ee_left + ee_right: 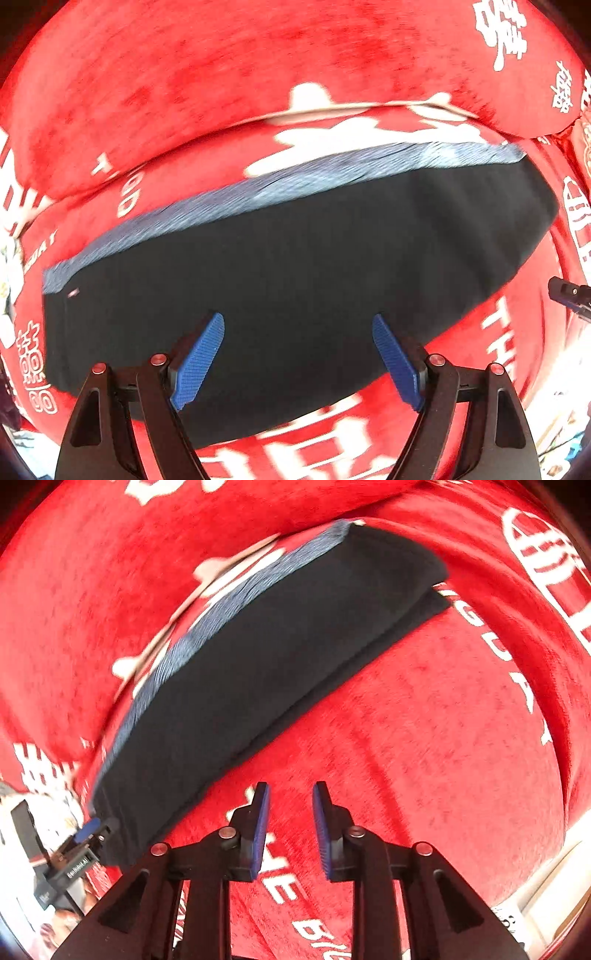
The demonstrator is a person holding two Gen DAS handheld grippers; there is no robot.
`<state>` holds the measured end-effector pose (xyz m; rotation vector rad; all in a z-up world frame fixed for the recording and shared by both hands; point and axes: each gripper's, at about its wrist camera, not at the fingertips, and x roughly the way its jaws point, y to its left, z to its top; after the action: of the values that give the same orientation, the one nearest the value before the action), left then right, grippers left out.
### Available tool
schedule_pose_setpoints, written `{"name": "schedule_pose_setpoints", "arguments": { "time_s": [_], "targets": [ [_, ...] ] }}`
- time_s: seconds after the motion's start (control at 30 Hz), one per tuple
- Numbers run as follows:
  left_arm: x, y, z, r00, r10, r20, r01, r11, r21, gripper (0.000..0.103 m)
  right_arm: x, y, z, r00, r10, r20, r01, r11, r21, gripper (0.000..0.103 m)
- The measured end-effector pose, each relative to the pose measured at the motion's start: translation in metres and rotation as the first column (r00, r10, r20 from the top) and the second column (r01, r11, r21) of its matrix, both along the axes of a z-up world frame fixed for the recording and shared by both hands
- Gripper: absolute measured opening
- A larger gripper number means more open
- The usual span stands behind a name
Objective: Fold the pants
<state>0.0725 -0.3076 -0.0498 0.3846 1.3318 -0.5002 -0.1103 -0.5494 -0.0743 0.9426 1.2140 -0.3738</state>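
The dark navy pants lie folded into a flat oblong on a red blanket, with a blue-grey waistband along the far edge. My left gripper hovers over the near part of the pants, jaws wide open and empty. In the right wrist view the pants stretch diagonally to the left, in two stacked layers. My right gripper is over bare blanket beside the pants' near edge, jaws open and empty. The left gripper shows at the pants' lower left end.
The red blanket has white lettering and symbols and a raised fold behind the pants. The right gripper's tip shows at the right edge of the left wrist view. A light floor shows beyond the blanket's right edge.
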Motion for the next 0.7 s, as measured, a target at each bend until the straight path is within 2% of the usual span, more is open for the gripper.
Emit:
{"name": "schedule_pose_setpoints", "arguments": {
  "time_s": [0.13,0.27,0.33,0.4,0.43,0.53,0.6,0.67,0.7],
  "targets": [
    [-0.001,-0.04,-0.011,1.0,0.019,-0.002,-0.019,1.0,0.006,0.084,-0.006,-0.047,-0.006,0.996,-0.081,0.037,0.081,0.997,0.008,0.034],
    [-0.001,-0.057,-0.033,0.998,0.063,-0.022,-0.062,0.997,0.039,0.084,-0.014,-0.104,-0.031,0.965,-0.253,0.067,0.247,0.966,0.08,0.036],
    [-0.004,-0.058,-0.044,0.995,0.094,-0.034,-0.092,0.994,0.056,0.084,-0.014,-0.125,-0.043,0.948,-0.308,0.075,0.298,0.946,0.126,0.036],
    [-0.006,-0.055,-0.044,0.992,0.123,-0.02,-0.122,0.991,0.046,0.085,-0.008,-0.138,-0.052,0.944,-0.322,0.072,0.308,0.938,0.161,0.034],
    [-0.007,-0.055,-0.043,0.992,0.126,-0.021,-0.125,0.991,0.05,0.085,-0.005,-0.144,-0.053,0.943,-0.324,0.076,0.307,0.936,0.173,0.006],
    [-0.007,-0.055,-0.043,0.991,0.134,-0.028,-0.132,0.989,0.062,0.085,0.0,-0.148,-0.034,0.956,-0.261,0.131,0.241,0.958,0.156,0.006],
    [-0.006,-0.059,-0.045,0.991,0.128,-0.021,-0.126,0.989,0.082,0.09,-0.004,-0.145,-0.039,0.974,-0.208,0.09,0.198,0.973,0.115,0.006],
    [-0.005,-0.06,-0.046,0.992,0.127,-0.024,-0.124,0.988,0.09,0.09,-0.019,-0.146,-0.05,0.966,-0.244,0.083,0.229,0.961,0.155,0.008],
    [-0.004,-0.06,-0.046,0.991,0.129,-0.029,-0.126,0.988,0.093,0.09,-0.027,-0.148,-0.051,0.954,-0.281,0.101,0.26,0.949,0.179,0.015]
  ]
}}
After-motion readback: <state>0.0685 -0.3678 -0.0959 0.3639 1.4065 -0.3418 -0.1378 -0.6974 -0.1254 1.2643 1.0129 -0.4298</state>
